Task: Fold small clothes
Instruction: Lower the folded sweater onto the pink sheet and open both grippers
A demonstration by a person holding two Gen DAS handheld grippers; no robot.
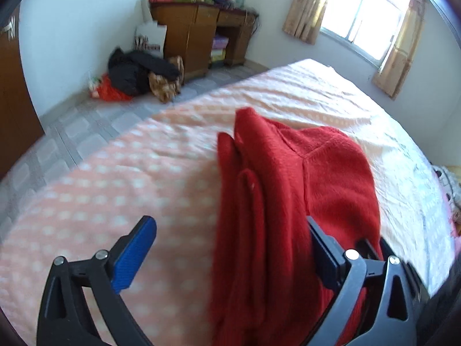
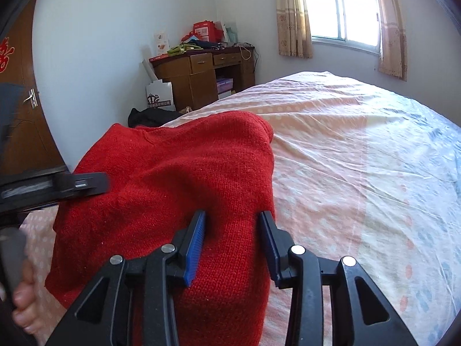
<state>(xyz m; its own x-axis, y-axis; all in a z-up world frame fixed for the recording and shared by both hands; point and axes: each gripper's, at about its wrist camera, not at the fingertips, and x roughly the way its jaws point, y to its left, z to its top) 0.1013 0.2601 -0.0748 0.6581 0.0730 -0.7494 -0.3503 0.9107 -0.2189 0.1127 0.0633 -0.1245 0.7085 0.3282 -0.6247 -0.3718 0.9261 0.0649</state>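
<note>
A red knitted sweater (image 1: 288, 178) lies bunched in folds on the pink dotted bed sheet (image 1: 121, 178). My left gripper (image 1: 230, 222) stands wide open. Its left blue pad (image 1: 135, 256) is clear of the cloth, while the sweater rests against and partly over its right finger (image 1: 325, 253). In the right wrist view the sweater (image 2: 173, 173) rises as a mound, and my right gripper (image 2: 232, 216) is shut on a thick fold at its near edge, both blue pads pressing into the knit. A finger of the left gripper (image 2: 83, 186) lies on the sweater's left side.
The bed (image 2: 360, 158) stretches to the right toward a curtained window (image 2: 340, 8). A wooden desk (image 2: 198, 75) piled with boxes stands at the far wall, with dark clothes (image 1: 135, 72) on the tiled floor. A brown door (image 2: 23, 115) is left. A person's fingers (image 2: 23, 297) hold the left tool.
</note>
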